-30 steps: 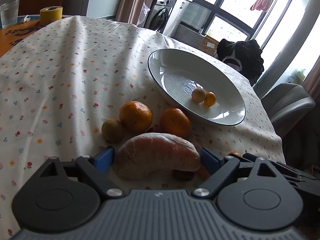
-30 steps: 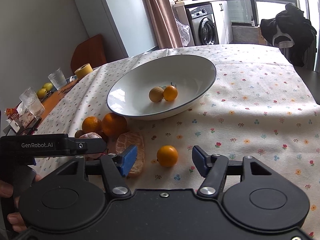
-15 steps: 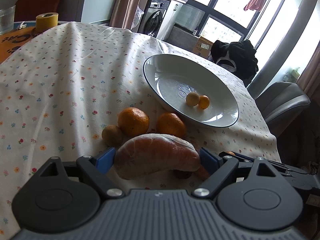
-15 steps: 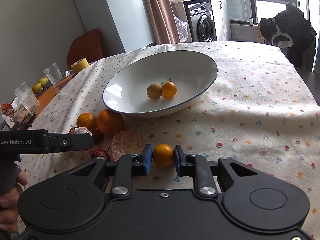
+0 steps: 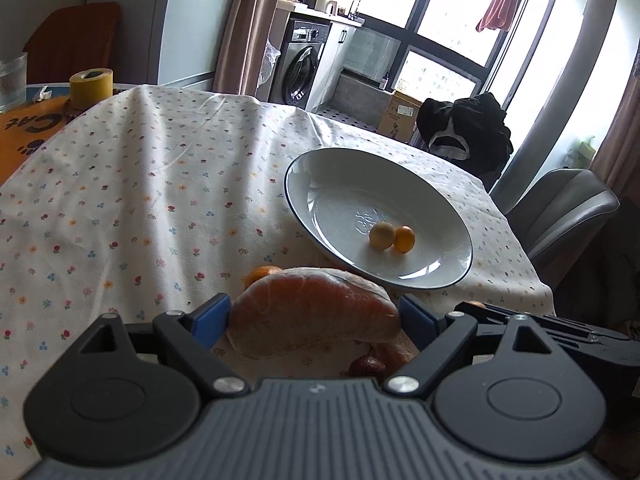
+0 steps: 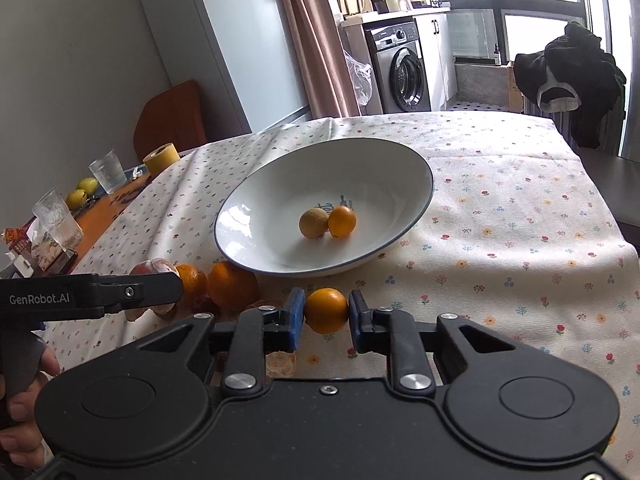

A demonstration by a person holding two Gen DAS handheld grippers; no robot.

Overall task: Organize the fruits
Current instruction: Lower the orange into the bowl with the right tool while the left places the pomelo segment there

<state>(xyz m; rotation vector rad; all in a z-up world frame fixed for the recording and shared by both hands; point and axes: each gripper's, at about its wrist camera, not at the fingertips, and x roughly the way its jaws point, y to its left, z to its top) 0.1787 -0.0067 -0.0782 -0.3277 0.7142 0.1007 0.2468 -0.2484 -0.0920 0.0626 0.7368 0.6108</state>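
Observation:
My left gripper [image 5: 314, 314] is shut on a large pink-orange pomelo segment [image 5: 314, 316], lifted above the floral tablecloth. My right gripper [image 6: 326, 312] is shut on a small orange [image 6: 327, 310], raised just off the cloth in front of the white bowl [image 6: 400, 236]. Inside the bowl [image 5: 320, 184] lie a tan round fruit [image 6: 313, 222] and a small orange fruit [image 6: 342, 221]. Two oranges [image 6: 232, 286] sit on the cloth at the bowl's near left, beside the left gripper body [image 6: 92, 294]. A dark red small fruit [image 5: 366, 366] shows under the segment.
A yellow tape roll [image 5: 91, 87], drinking glasses [image 6: 108, 171] and yellow fruits [image 6: 82, 194] stand at the far left on an orange mat. A grey chair [image 5: 560, 208] and a chair draped with dark clothing [image 6: 568, 80] border the table. A person's hand [image 6: 20, 400] holds the left gripper.
My right gripper closed on the small orange and lifted it. My left gripper rose with the pomelo segment, so the oranges on the cloth dropped mostly out of its view.

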